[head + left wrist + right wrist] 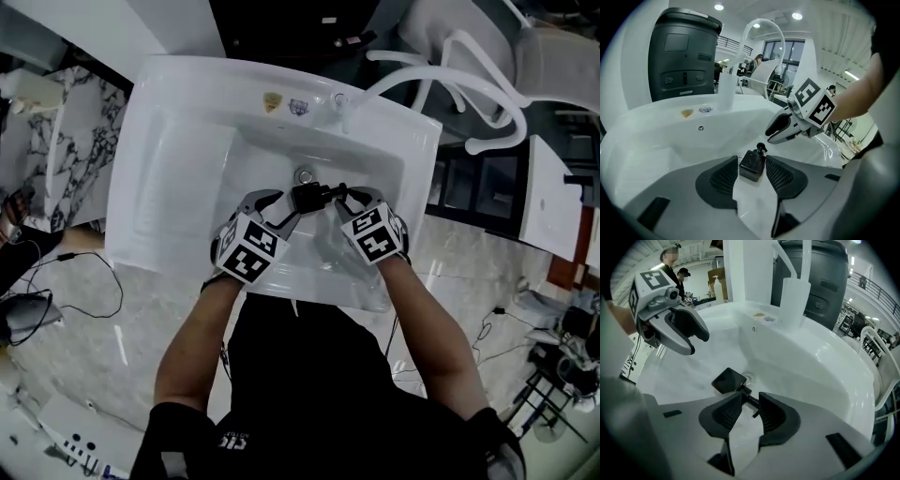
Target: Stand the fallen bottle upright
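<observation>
Righting the small black square-bodied pump bottle [314, 195] cleanly will, I judge, depend on a firm hold on its body rather than on the thin pump neck. It lies on its side on the floor of the white ceramic washbasin [178, 178], just beside the round metal drain [304, 175], with its flat face up and its pump head pointing toward the person's right. The basin floor slopes and looks slick. The base should therefore be pivoted down gently and set on the flattest part, clear of the drain hole, before anything lets go. A pinch on the neck alone could let the heavier body swing or slip.

The left tool [284, 208] stands moderately wide, angled down into the basin. In the left gripper view the bottle's body sits between the two ribbed pads with a sliver of white showing on each side, so the pads bracket it without pressing. The right tool [350, 201] faces it from the opposite side, also partly open. In the right gripper view the black pump neck runs into the gap between its pads, which stand apart from it as far as I can tell. Neither tool holds anything yet; the bottle rests on the basin alone.
</observation>
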Tool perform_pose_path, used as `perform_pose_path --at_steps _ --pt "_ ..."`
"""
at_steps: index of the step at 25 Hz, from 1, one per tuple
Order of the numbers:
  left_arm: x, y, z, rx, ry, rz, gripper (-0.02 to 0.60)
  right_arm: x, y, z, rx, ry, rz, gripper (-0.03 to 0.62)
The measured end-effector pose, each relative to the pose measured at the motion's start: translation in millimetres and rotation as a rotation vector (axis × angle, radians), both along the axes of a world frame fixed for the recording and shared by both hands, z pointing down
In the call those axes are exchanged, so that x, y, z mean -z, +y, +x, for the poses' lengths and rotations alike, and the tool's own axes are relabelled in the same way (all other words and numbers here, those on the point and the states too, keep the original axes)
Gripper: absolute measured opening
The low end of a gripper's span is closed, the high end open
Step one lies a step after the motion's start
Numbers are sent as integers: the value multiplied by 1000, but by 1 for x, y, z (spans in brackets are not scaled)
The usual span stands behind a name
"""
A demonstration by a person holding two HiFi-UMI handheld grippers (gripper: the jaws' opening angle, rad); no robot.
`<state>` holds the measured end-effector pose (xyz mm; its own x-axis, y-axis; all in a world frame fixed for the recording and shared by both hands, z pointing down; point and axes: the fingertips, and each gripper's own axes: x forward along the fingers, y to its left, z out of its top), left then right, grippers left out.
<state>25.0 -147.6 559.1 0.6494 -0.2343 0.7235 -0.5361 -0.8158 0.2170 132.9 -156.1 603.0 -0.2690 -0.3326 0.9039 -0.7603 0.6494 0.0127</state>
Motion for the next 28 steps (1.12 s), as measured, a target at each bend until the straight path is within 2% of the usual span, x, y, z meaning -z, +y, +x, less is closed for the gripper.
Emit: perform_pose_path --at_steps 4,7,13,18,20,22,26,28 --pt "-14 -4 6 -29 -12 -19 202 -21 -7 1 -14 18 -34 121" --pt "-22 -6 9 -46 -15 -35 204 -30 -8 3 -2 70 -55 120" --pt "-37 -6 15 -90 -32 -60 206 -46 -13 11 98 220 -49 119" --pt "-48 -4 17 -120 -53 -75 206 -63 -8 15 191 312 -108 124" --pt "-50 -3 14 -121 -57 -84 207 -66 -10 13 175 301 -116 124" --pt "-50 -1 9 -121 -60 -95 207 -68 -14 9 123 246 -128 121" --pt "-46 3 -3 -115 -72 -109 207 -74 -12 0 -5 103 -193 16" --pt "-47 4 -7 -109 -82 -110 207 -72 -13 1 -16 117 -165 68"
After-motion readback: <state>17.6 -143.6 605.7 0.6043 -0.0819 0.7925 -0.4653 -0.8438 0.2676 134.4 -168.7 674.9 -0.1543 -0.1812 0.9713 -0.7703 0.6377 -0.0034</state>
